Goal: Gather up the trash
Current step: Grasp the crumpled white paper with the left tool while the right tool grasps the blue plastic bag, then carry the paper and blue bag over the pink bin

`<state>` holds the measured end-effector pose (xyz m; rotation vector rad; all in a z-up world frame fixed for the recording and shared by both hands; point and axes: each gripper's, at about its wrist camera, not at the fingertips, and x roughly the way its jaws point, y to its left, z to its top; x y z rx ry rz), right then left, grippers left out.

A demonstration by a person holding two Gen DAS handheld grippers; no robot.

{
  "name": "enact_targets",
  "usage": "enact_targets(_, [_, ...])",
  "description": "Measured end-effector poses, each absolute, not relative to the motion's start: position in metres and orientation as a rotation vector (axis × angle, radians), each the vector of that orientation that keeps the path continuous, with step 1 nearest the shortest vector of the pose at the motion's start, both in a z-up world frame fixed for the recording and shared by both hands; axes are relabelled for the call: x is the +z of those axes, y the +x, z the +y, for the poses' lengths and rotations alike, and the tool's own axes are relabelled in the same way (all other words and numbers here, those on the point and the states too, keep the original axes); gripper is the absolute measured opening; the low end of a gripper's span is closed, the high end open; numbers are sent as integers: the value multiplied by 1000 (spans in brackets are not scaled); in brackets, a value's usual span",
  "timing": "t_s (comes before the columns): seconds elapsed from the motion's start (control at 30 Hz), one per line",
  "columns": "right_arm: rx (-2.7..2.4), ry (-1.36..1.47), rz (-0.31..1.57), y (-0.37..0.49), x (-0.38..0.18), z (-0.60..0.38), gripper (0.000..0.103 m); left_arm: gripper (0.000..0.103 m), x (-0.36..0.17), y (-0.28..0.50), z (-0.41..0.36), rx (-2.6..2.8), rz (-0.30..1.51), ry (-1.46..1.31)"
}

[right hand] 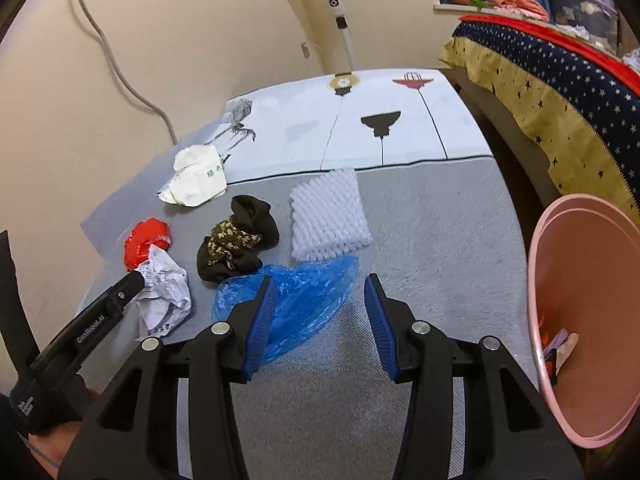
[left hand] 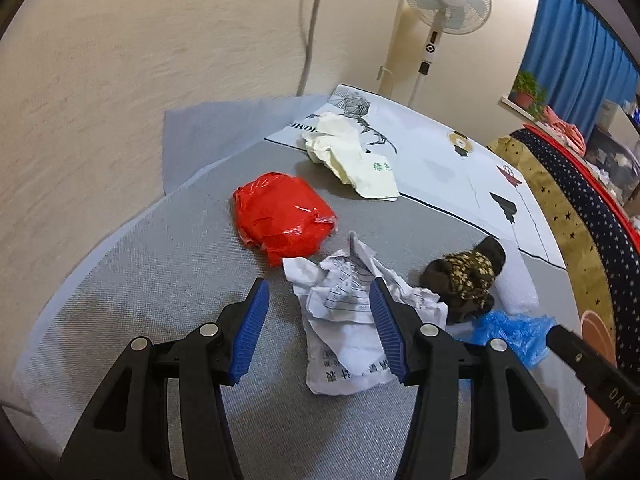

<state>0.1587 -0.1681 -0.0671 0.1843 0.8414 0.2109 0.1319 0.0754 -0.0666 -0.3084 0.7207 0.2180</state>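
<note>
A crumpled printed paper [left hand: 340, 312] lies on the grey mat [left hand: 160, 300], between the spread blue pads of my left gripper [left hand: 319, 284], which is open and not pressing on it. Beyond it sit a red plastic bundle [left hand: 284, 216] and a crumpled white bag [left hand: 348, 156]. My right gripper [right hand: 320, 277] is open just above a blue plastic bag [right hand: 304, 300], its left pad over the bag's edge. A dark patterned cloth [right hand: 236, 240] and a bubble-wrap sheet [right hand: 330, 216] lie behind. The pink bin [right hand: 588, 280] stands at the right, with scraps inside.
A bed with a starred blanket [right hand: 552, 92] runs along the right, behind the bin. A standing fan [right hand: 340, 8] and a wall cable [right hand: 120, 72] are at the back. The mat's white printed part [right hand: 360, 132] lies beyond the trash. A finger [right hand: 120, 292] of the left gripper crosses the right view's lower left.
</note>
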Motion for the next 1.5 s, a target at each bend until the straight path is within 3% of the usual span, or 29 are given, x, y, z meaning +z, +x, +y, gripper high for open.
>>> enact_targets(0.1, [205,173,855,161,-71,-167,43,52,-70,137,76,212,737,-314])
enact_targets(0.27, [216,162,879,165,-77,-163,24,52,-73,144,74,202,761,-315])
enact_targets(0.37, [224,159,887,165,-79,-162,15,36,-75,145,73,196,771,-317])
enact_targets(0.5, [235,156,884,164,-77,-163,3,31,-72,144,72,193,762,-313])
enact_targets(0.7, [240,149,827,154,-61,-169,1,25,-60,139,68,178,725,-310])
enact_targets(1.5, [189,55,668,92,0,-204,1,25,-18,101,33,74,620,-217])
